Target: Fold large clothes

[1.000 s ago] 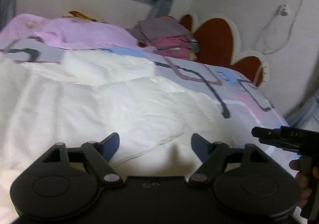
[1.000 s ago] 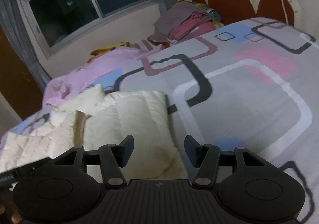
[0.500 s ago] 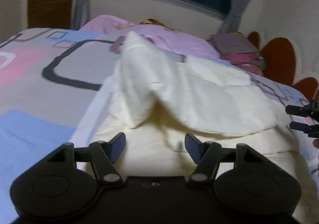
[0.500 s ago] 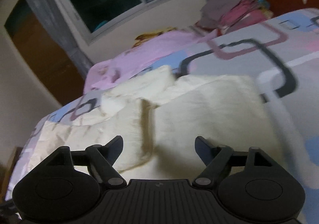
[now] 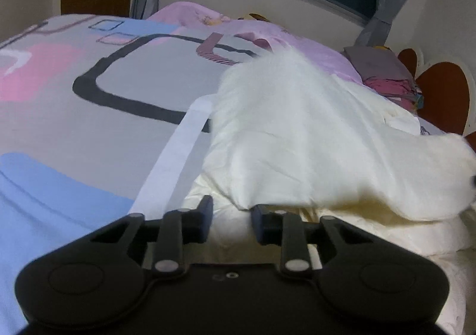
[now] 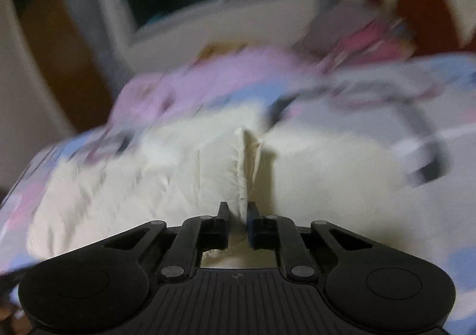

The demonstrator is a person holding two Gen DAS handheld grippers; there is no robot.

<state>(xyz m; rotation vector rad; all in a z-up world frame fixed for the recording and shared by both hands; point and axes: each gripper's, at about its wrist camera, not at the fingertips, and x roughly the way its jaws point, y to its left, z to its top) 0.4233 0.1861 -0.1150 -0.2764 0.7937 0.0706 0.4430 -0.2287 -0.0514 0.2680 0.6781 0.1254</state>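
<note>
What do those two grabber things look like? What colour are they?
Both are matte black plastic. The left gripper has two big round bumps, silver pins on its linkage bars, and dark blue pads on its fingers. The right gripper looks the same, with a ribbed panel on its body. No cables or sleeves show.

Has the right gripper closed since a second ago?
Yes. The right gripper was wide open over the bed; now its fingers are pinched on an edge of the cream garment, with only cloth between them.
</note>
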